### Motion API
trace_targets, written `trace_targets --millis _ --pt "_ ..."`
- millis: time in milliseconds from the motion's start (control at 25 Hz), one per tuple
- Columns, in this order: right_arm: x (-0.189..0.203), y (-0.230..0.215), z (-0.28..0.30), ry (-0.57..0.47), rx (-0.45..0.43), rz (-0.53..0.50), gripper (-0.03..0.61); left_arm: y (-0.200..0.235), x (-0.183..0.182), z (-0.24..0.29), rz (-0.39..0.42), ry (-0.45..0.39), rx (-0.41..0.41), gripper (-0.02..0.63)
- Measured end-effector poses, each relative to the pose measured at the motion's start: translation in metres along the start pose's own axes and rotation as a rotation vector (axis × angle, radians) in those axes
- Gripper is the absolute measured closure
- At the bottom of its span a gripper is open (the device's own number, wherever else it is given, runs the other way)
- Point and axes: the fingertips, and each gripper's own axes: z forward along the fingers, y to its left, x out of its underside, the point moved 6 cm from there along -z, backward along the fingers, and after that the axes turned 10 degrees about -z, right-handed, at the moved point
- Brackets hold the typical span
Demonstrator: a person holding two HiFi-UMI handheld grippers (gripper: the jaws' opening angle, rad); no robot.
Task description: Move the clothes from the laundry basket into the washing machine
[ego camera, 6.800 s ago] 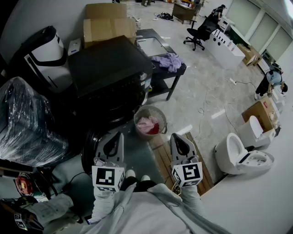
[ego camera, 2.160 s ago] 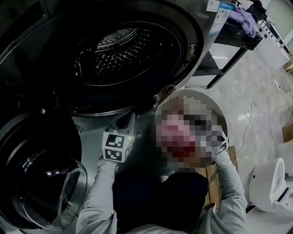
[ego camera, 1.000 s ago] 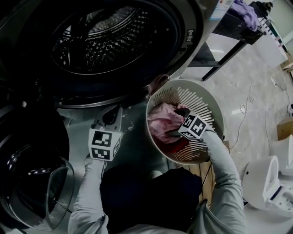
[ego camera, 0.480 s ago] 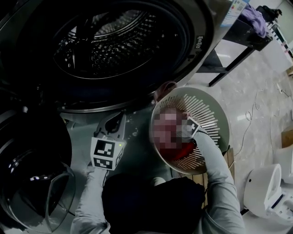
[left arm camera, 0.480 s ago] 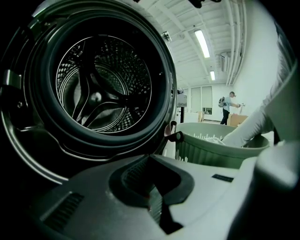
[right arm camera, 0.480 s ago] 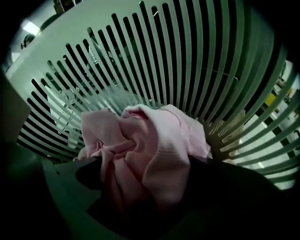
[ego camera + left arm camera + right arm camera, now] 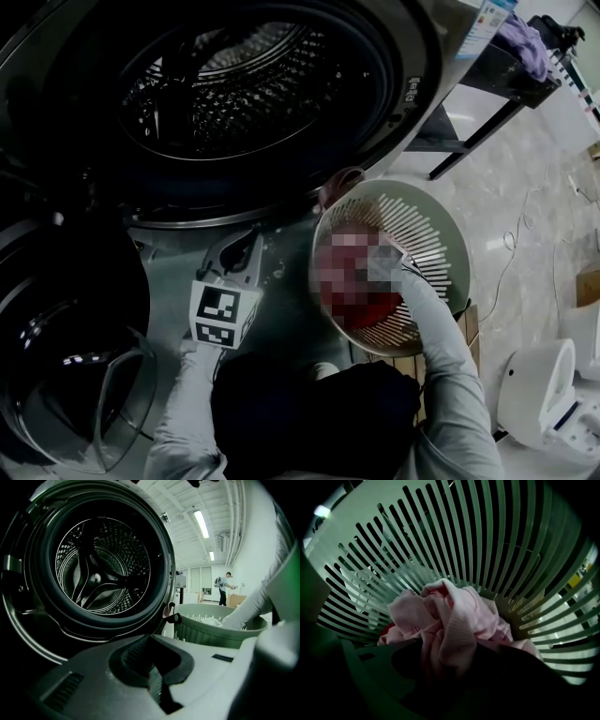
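- The right gripper [image 7: 445, 670] has dropped from just above the clothes to the bottom of the basket [image 7: 424, 217]. Its jaws, wide a second ago, are closing.
- The left gripper [image 7: 246, 251] has not moved. It hovers over the floor between the basket and the open door [image 7: 75, 356], below the drum [image 7: 253, 84].
- My reading: this is the first grab. Nothing is in the drum yet, so the task has barely begun.
- Right fingers: partly closed and still coming together. A bunched fold of the pink garment [image 7: 450, 620] stands between them and looks pinched.
- That garment lies mid-bottom of the basket, heaped towards the slatted wall. Red cloth [image 7: 370, 311] shows under it.
- Left fingers: together and empty, as the left gripper view shows.
- Next comes a lift clear of the basket rim and a swing up to the drum. A loose fold could slip out on the way.
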Motion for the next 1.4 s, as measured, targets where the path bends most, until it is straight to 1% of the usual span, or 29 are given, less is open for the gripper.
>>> trace_targets --millis 40,120,160,280,440,600,840,960,1160,1400 --pt "-0.001 -0.001 -0.004 -0.005 0.016 -0.005 0.406 -0.001 0.000 -0.001 0.004 0.001 0.002 0.595" --pt "-0.002 -0.002 -0.013 -0.024 0.040 -0.005 0.439 -0.002 -0.001 -0.002 0.016 0.004 0.006 0.594" --pt "-0.002 -0.002 -0.018 -0.036 0.049 -0.003 0.445 -0.003 -0.001 -0.003 0.019 0.004 0.008 0.595" --pt "-0.002 0.000 -0.035 -0.081 0.081 0.000 0.448 -0.003 -0.004 -0.005 0.009 -0.011 0.009 0.595" --pt "-0.006 0.004 -0.062 -0.176 0.133 0.009 0.448 -0.003 -0.008 -0.008 -0.008 -0.030 0.010 0.595" --pt "-0.006 0.005 -0.090 -0.256 0.215 0.026 0.448 -0.004 -0.011 -0.011 -0.012 -0.045 0.015 0.595" --pt "-0.019 0.003 -0.150 -0.433 0.323 0.073 0.459 -0.005 -0.018 -0.018 -0.015 -0.065 0.016 0.595" --pt "-0.027 0.007 -0.187 -0.540 0.372 0.097 0.459 -0.006 -0.022 -0.021 -0.016 -0.076 0.018 0.595" --pt "-0.040 0.017 -0.249 -0.687 0.442 0.130 0.462 -0.008 -0.030 -0.026 -0.008 -0.094 0.025 0.595" --pt "-0.064 0.040 -0.313 -0.840 0.511 0.104 0.468 -0.012 -0.038 -0.034 0.007 -0.117 0.030 0.595"
